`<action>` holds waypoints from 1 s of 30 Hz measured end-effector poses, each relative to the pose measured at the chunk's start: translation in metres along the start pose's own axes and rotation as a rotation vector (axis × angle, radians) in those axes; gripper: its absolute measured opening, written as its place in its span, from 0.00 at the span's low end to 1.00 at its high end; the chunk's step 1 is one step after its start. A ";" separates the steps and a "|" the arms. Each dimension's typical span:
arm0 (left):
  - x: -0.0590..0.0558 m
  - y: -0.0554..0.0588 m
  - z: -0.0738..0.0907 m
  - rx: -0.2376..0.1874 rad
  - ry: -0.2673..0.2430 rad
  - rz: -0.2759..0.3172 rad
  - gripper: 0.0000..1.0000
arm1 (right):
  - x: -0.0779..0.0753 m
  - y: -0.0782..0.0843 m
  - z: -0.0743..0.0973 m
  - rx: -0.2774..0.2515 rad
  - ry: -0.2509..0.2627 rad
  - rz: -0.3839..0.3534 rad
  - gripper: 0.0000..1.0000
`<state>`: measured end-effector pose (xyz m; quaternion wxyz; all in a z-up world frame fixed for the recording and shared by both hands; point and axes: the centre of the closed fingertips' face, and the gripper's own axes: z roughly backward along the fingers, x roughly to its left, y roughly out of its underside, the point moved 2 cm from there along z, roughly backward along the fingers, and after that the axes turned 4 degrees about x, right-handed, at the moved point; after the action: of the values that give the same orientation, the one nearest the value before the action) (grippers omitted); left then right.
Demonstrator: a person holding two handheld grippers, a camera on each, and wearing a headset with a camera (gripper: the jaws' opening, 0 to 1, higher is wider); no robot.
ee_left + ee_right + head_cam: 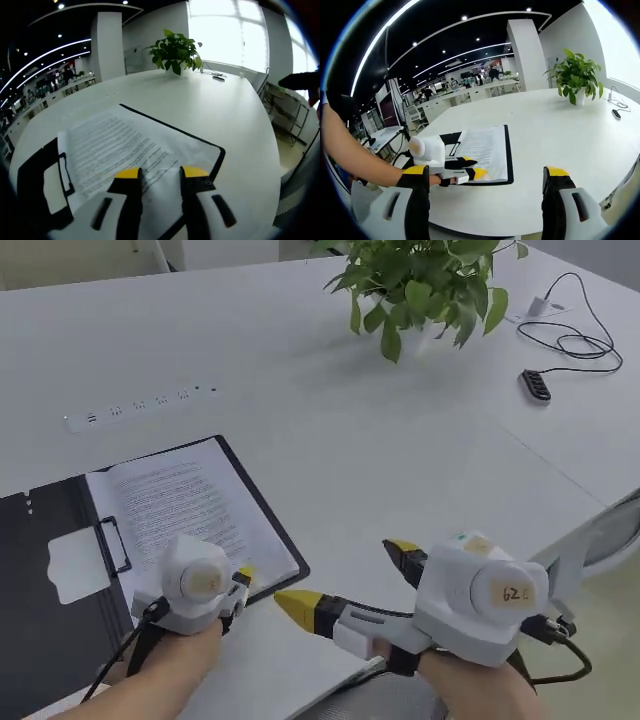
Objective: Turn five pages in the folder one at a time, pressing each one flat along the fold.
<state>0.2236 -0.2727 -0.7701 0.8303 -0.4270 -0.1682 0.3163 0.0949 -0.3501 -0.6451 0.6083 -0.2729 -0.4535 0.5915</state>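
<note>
Lying open, black folder (30, 640) shows printed page (180, 502).

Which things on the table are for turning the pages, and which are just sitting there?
For the job: folder, top page, left gripper, right gripper.
Just lying about: potted plant, black cable, black power strip, sockets set in the table.

A broad white tabletop (400, 470) carries a leafy potted plant (425, 285) and a black cable (575, 340) at its far end. Bright windows (227, 32) stand behind the plant. Beyond a white pillar (526, 55), rows of desks (470, 92) sit under ceiling light strips (455, 55).
</note>
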 end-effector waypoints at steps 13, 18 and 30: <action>0.018 0.001 0.001 0.009 -0.067 -0.026 0.02 | 0.000 -0.003 -0.028 0.057 -0.050 0.012 0.87; 0.017 0.001 0.001 0.011 -0.050 -0.051 0.02 | -0.001 0.004 -0.045 0.134 -0.073 0.028 0.75; 0.017 0.001 0.001 0.007 -0.055 -0.024 0.02 | -0.008 0.028 -0.093 0.278 -0.102 -0.072 0.43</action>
<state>0.2352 -0.2607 -0.7704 0.8304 -0.4133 -0.1952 0.3186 0.1640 -0.3344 -0.7124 0.6371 -0.1392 -0.4072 0.6394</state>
